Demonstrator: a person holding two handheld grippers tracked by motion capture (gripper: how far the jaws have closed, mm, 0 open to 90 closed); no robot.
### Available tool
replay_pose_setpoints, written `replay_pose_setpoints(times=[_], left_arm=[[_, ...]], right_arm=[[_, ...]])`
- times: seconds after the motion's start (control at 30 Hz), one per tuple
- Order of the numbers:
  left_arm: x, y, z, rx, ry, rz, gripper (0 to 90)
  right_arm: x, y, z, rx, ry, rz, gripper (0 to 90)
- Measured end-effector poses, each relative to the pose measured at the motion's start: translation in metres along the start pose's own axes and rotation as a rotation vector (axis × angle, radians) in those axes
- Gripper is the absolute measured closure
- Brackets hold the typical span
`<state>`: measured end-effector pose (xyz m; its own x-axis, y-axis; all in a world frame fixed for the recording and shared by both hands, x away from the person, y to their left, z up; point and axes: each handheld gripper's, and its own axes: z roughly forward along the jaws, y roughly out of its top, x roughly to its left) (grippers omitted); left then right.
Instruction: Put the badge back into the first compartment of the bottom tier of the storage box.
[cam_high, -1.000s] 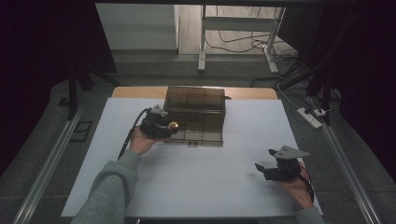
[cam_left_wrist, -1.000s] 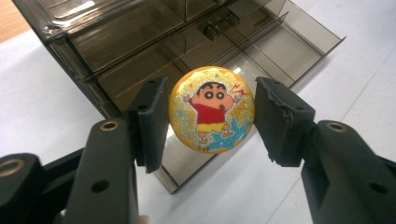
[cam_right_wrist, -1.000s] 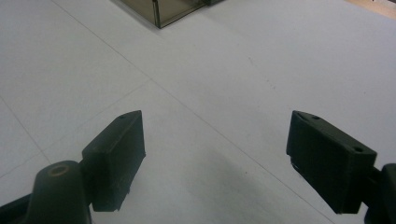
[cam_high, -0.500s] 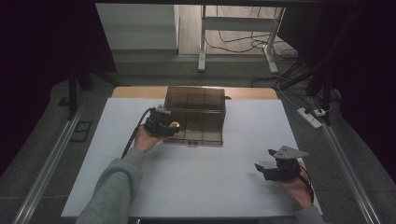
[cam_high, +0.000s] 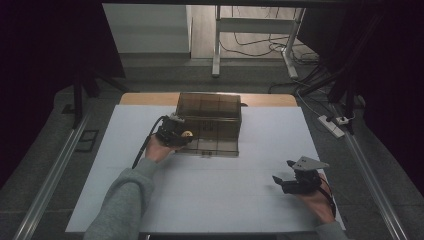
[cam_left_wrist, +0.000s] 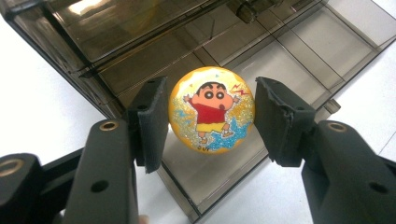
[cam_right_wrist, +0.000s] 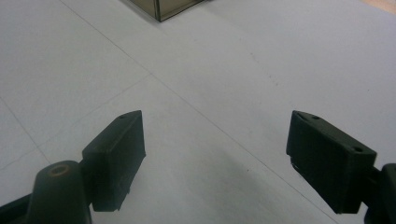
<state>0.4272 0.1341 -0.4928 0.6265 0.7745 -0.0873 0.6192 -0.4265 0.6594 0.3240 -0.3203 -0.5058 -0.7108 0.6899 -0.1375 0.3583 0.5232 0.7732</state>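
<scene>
Your left gripper (cam_left_wrist: 210, 116) hangs over the open tray of the smoky brown translucent plastic compartment box (cam_high: 210, 122), and its fingers (cam_left_wrist: 149, 121) flank a round yellow badge printed with a cartoon boy (cam_left_wrist: 211, 109); they sit close at both sides, though you cannot tell whether they truly press it. Your right gripper (cam_high: 287, 181) rests low on the white bench (cam_high: 240, 200), well clear of the box's near right corner, its fingers (cam_right_wrist: 116, 154) spread wide around nothing.
</scene>
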Motion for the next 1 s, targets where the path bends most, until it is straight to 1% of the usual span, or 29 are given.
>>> replay_pose_setpoints(times=[0.27,0.33,0.4,0.47,0.63,0.8,1.0], left_arm=[[-0.001,0.0,0.002,0.002,-0.007,0.0,45.6],[-0.001,0.0,0.003,0.007,-0.023,0.002,43.0],[-0.002,-0.001,0.003,0.014,-0.022,0.01,39.0],[-0.002,-0.001,0.003,0.015,-0.026,0.011,36.7],[-0.002,-0.001,0.001,0.012,-0.023,0.011,33.5],[-0.002,-0.002,-0.004,0.01,-0.026,0.019,32.9],[-0.002,-0.004,-0.008,0.0,-0.035,0.017,32.9]], right_arm=[[0.0,0.0,0.0,0.002,0.0,-0.002,19.1],[0.0,0.0,0.0,0.002,0.0,-0.002,19.1],[0.0,0.0,0.0,0.003,-0.001,0.0,19.1],[-0.001,0.0,-0.001,0.004,-0.002,0.001,19.1],[-0.001,-0.001,-0.001,0.005,-0.004,0.001,19.1],[-0.001,-0.001,-0.001,0.004,-0.004,0.001,19.1],[-0.001,-0.001,0.0,0.004,-0.003,0.001,19.0]])
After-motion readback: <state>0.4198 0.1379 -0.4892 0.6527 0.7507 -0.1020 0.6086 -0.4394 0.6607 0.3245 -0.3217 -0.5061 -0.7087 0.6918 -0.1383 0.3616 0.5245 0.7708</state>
